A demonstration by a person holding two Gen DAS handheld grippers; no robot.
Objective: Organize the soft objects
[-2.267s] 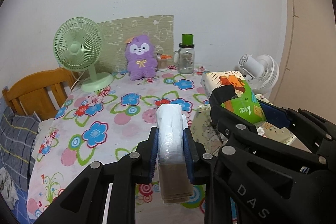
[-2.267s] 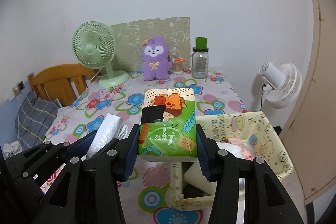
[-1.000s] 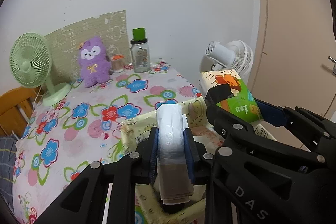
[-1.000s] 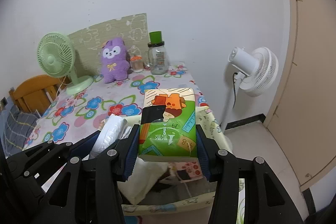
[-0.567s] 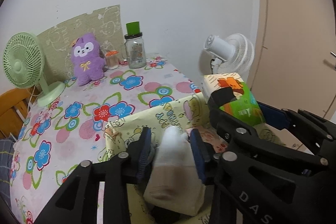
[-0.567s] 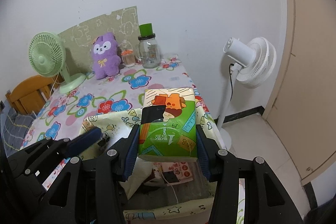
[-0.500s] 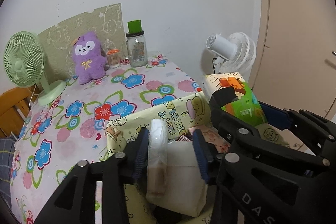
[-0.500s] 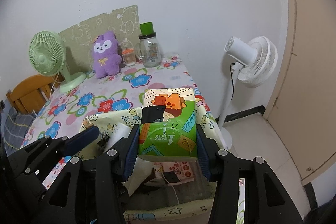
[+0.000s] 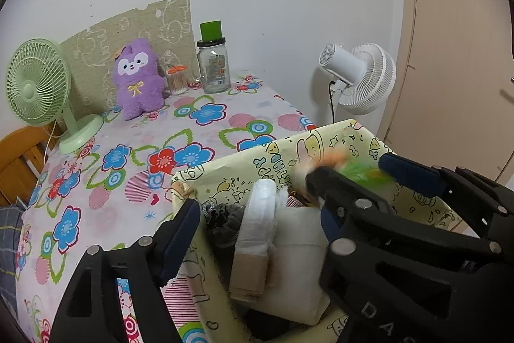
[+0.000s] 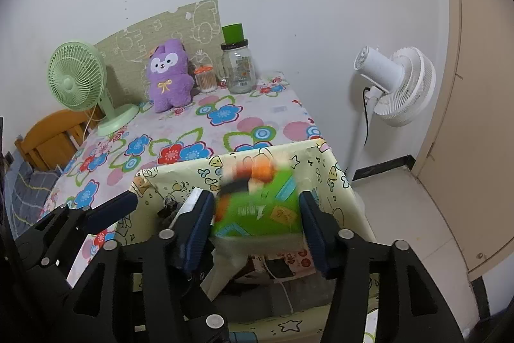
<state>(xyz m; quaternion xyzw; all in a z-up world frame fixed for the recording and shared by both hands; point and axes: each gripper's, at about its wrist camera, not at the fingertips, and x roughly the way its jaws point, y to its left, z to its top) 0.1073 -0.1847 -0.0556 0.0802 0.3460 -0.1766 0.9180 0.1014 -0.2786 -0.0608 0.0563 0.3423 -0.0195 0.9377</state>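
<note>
A yellow cartoon-print fabric basket (image 9: 282,156) (image 10: 321,156) stands at the near right corner of the flowered table. My left gripper (image 9: 253,227) hangs over it with its jaws opening. The white soft pack (image 9: 260,214) stands loose in the basket between the pads, touching neither, against a cream pouch (image 9: 298,262). My right gripper (image 10: 257,222) is over the basket too, and its jaws are also opening. The green tissue pack (image 10: 257,208) (image 9: 356,171) is blurred between its pads and slipping downward.
A purple plush (image 9: 138,79), a green desk fan (image 9: 35,82), a small orange-lidded jar (image 9: 176,79) and a glass jar (image 9: 213,66) line the table's far edge. A white standing fan (image 10: 395,85) is on the floor at right, with a wooden chair (image 10: 48,134) at left.
The left jaws have spread and let the white pack drop into the basket. The right jaws have widened, and the green pack, held sharp before, now blurs and sinks toward the basket.
</note>
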